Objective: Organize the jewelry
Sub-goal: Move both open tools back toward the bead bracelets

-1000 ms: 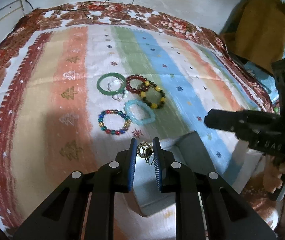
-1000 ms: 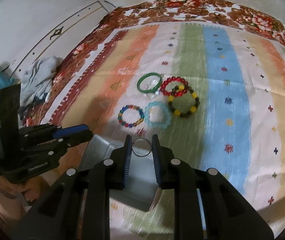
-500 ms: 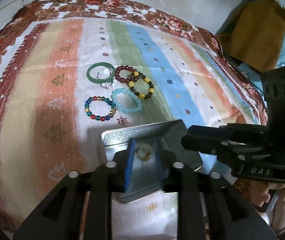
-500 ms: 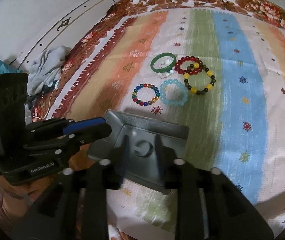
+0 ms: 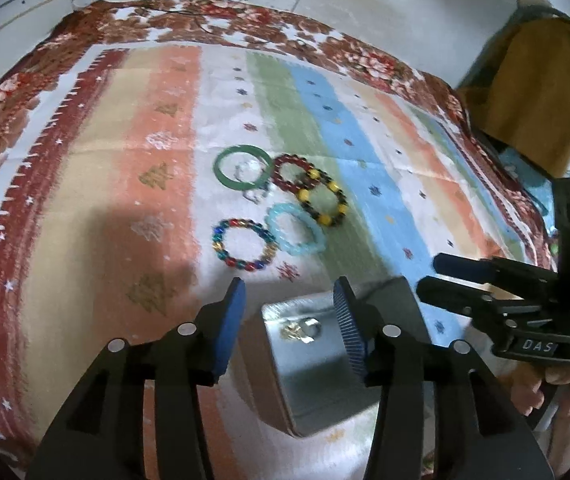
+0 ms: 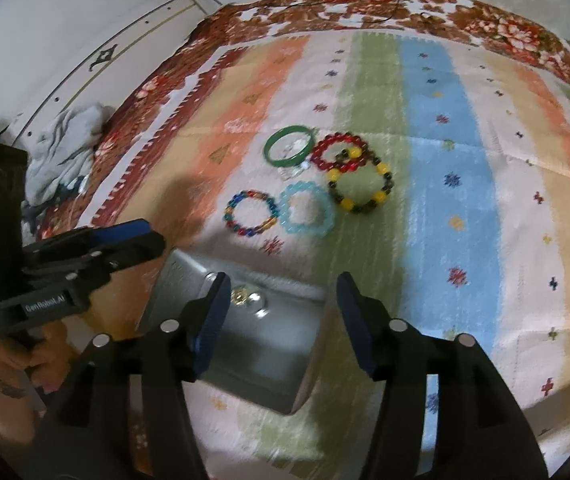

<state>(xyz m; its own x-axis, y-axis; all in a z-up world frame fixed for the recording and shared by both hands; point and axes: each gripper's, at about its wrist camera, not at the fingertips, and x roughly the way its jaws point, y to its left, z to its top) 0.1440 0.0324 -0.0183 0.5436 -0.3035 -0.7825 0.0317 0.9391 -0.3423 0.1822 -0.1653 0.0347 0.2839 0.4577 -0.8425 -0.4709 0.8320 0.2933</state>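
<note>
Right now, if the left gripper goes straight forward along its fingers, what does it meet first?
Probably the silver metal tin, which lies just ahead between the open left gripper's fingers. Beyond it lies the multicoloured bead bracelet. Depth is unclear, so it might pass above the tin.

A striped cloth (image 5: 85,200) with a floral border covered the bed. A metal tin (image 5: 317,376) lay on it. Just beyond the tin lay a multicoloured bead bracelet (image 5: 243,245) and a pale blue bracelet (image 5: 295,235); farther off, a green bangle (image 5: 243,167), a red bead bracelet (image 5: 291,172) and a black-and-yellow bracelet (image 5: 323,202), the last two overlapping.
</note>
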